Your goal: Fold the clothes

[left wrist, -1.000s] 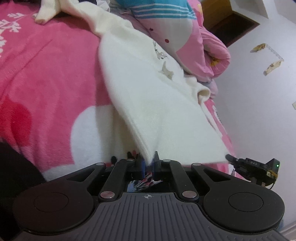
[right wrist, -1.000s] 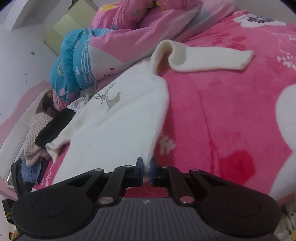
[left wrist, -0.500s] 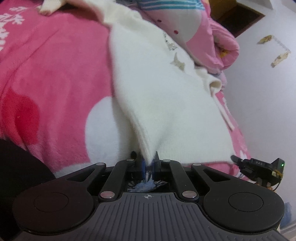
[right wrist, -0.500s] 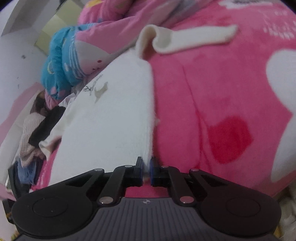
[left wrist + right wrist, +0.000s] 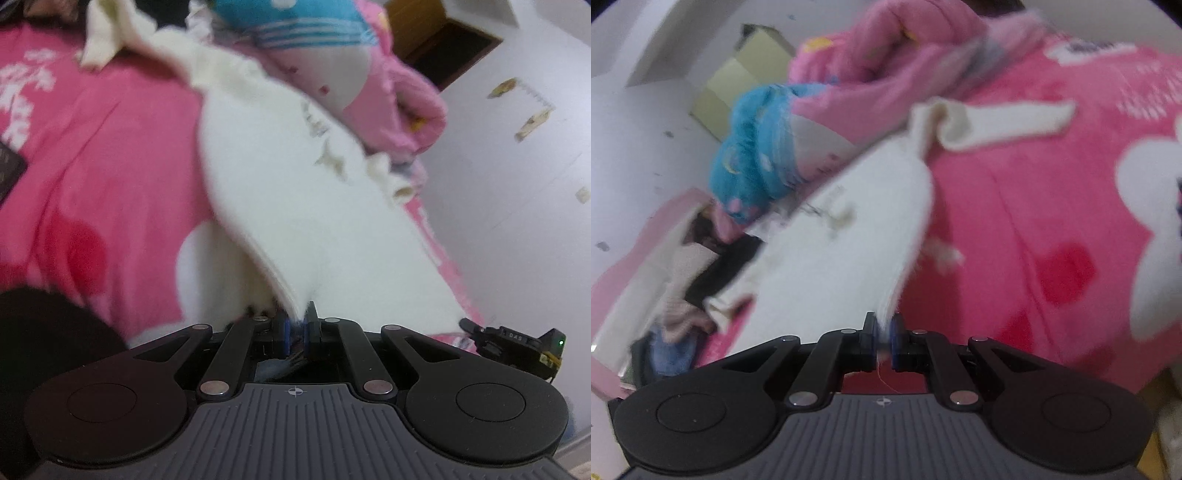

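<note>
The left gripper [image 5: 296, 329] is clenched on the near hem of a white sweater [image 5: 295, 206], its blue-padded fingers pinching several layers of the fabric at one corner. The right gripper [image 5: 884, 332] is likewise clamped on the hem at the other corner, with the cloth rising straight out from between its fingers. In the left wrist view the right gripper shows as a small dark device with a green light at the sweater's near right corner.

The sweater lies stretched over a pink blanket [image 5: 110, 177] with white and red patches. Its body runs from the grippers toward the far side of the bed. A small printed motif [image 5: 838, 218] sits on the chest area; the blur prevents reading it. One sleeve [image 5: 997, 122] is folded back on itself and lies across the blanket at the far right in the right wrist view. The other cuff [image 5: 718, 308] rests at the near left, touching a heap of dark and beige clothes [image 5: 698, 273].

Beyond the sweater, a rolled quilt in blue and pink [image 5: 768, 155] lies against its far edge. A white wall [image 5: 517, 184] stands behind the bed. A dark flat object [image 5: 9, 171] lies on the blanket at the left edge of the left wrist view. Both views are motion-blurred.
</note>
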`<state>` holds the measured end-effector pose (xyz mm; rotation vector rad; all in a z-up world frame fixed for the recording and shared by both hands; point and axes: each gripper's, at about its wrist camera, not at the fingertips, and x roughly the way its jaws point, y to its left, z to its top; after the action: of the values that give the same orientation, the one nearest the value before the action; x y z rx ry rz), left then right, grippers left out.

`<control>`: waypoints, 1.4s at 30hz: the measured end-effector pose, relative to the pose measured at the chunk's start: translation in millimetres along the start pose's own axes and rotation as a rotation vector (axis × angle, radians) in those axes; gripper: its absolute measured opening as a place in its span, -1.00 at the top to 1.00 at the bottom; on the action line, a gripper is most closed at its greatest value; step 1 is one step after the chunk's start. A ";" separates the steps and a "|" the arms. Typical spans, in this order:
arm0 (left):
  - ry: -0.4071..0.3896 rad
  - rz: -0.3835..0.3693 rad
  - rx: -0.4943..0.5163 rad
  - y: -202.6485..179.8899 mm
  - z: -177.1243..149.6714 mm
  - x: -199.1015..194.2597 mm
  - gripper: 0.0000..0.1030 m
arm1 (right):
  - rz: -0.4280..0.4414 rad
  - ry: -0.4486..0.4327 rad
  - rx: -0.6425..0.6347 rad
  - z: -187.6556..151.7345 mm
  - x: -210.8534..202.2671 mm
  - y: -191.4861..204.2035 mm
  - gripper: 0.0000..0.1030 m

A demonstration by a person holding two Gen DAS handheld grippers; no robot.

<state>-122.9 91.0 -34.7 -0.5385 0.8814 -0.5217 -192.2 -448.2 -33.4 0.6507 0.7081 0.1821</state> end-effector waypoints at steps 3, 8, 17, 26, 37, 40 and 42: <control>0.064 0.075 -0.001 6.1 -4.7 17.5 0.86 | -0.064 0.068 0.054 -10.6 25.2 -23.4 0.82; 0.005 0.131 0.056 -4.6 -1.4 -3.6 0.71 | -0.106 0.024 0.071 -13.3 4.6 -35.2 0.47; -0.121 0.146 0.270 -40.0 3.5 -9.4 0.53 | -0.116 -0.124 -0.196 -13.8 -14.9 22.4 0.43; -0.060 0.131 0.153 -8.7 -10.2 13.9 0.54 | -0.126 -0.015 -0.393 -37.4 41.4 57.4 0.46; -0.195 0.105 0.109 4.4 1.7 -5.9 0.25 | -0.178 -0.045 -0.356 -44.1 32.3 71.2 0.47; -0.188 0.061 0.012 18.8 17.7 13.7 -0.05 | -0.169 -0.048 -0.352 -45.9 33.7 80.8 0.47; -0.192 0.044 -0.059 27.8 26.2 24.1 -0.05 | -0.172 -0.045 -0.348 -48.2 33.5 83.1 0.47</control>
<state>-82.9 102.5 -52.2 -0.6109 0.7255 -0.3975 -193.8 -346.6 -28.5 0.2596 0.6657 0.1275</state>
